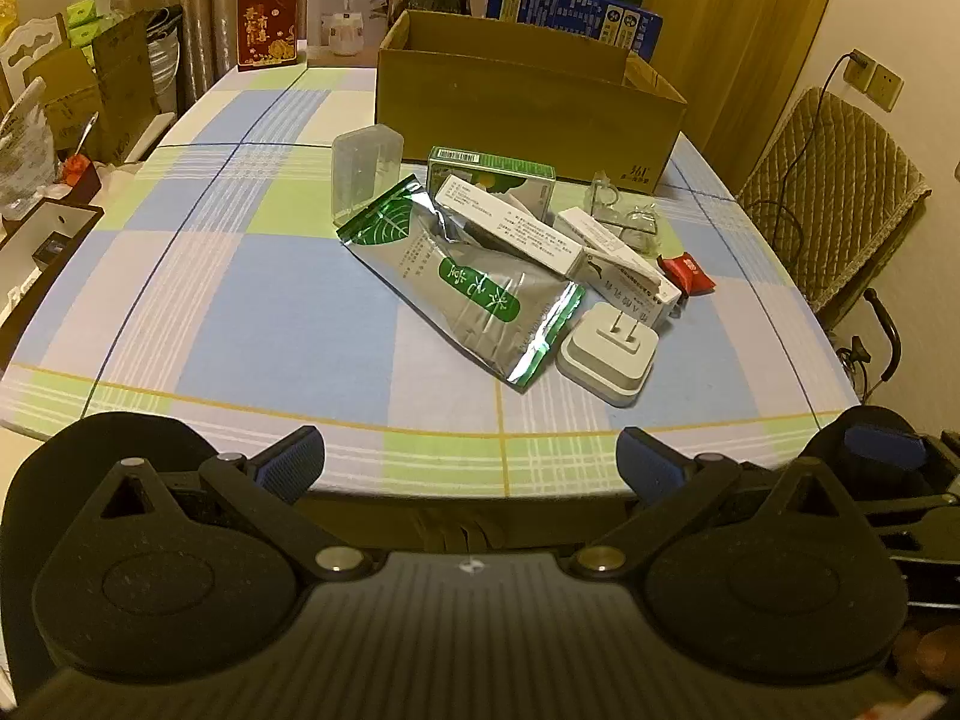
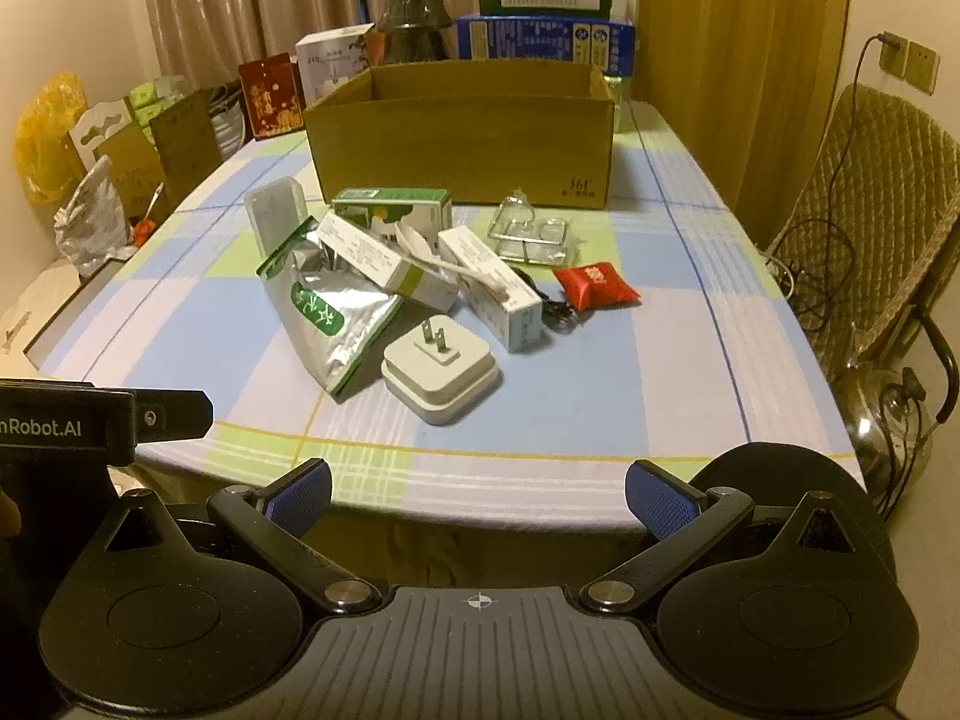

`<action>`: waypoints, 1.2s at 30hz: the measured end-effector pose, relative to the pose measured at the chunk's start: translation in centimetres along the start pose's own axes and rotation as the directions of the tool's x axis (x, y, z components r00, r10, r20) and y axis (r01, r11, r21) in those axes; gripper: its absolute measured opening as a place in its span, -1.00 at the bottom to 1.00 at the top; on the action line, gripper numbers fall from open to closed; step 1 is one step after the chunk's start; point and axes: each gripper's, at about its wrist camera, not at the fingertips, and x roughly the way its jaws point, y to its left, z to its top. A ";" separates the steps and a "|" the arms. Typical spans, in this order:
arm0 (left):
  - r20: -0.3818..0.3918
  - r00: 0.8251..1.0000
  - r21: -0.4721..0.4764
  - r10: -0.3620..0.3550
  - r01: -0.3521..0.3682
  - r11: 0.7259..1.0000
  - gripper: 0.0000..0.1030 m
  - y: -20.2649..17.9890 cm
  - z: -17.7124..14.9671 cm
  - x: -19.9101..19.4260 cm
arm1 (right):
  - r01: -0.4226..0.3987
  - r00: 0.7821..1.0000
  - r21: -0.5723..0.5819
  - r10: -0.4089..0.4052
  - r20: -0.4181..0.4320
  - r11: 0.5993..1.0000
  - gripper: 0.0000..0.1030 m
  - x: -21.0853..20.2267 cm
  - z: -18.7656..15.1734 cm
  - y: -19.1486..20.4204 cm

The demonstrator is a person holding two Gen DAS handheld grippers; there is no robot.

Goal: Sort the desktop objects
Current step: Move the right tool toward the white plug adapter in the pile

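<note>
Lying in a loose heap at the middle of both frames, the desktop objects are seen on a table (image 1: 252, 276) covered with a blue, green and white checked cloth. A silver foil pouch (image 1: 474, 294) with green edges and a green label is spread at the left of the heap, its lower corner just beside a white plug adapter (image 1: 606, 354) whose two metal prongs point upward. Two long white cartons (image 1: 516, 222) printed with small text are leaned across the pouch and across a green-and-white box (image 1: 492, 171) behind them. A translucent plastic case (image 1: 366, 171) is stood upright at the upper left of the heap. A red sachet (image 2: 594, 285) is set at the right edge, apart from the adapter, and a clear wire-framed holder (image 2: 531, 234) is seen above it. An open brown cardboard box (image 2: 462, 138) is placed behind the heap, in the upper centre of each frame.

The left hand-held gripper (image 1: 471, 462) is held at the lower edge of its view, over the near table edge, with its blue-padded fingers (image 1: 294, 462) spread wide and nothing between them. The right hand-held gripper (image 2: 477, 498) is held likewise, fingers (image 2: 660, 498) wide apart and empty. Both are kept well short of the heap.
</note>
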 end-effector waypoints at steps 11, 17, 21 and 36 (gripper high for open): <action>-0.046 0.999 -0.004 -0.014 0.014 1.000 0.98 0.6 0.8 2.0 | -0.012 0.999 -0.018 0.011 -0.036 1.000 0.97 1.8 0.7 0.1; -0.059 0.998 -0.008 -0.015 0.015 1.000 0.98 1.3 1.5 2.9 | -0.030 0.999 -0.058 0.028 -0.029 0.998 0.97 2.9 1.3 0.4; -0.058 0.998 0.004 -0.032 0.032 0.999 0.98 2.1 2.2 3.2 | -0.055 0.998 -0.109 0.053 -0.021 0.992 0.97 3.6 1.8 0.7; -0.073 0.988 0.218 -0.138 0.151 0.964 0.98 3.6 6.8 5.7 | -0.170 0.985 -0.424 0.155 -0.070 0.890 0.70 8.6 4.2 1.4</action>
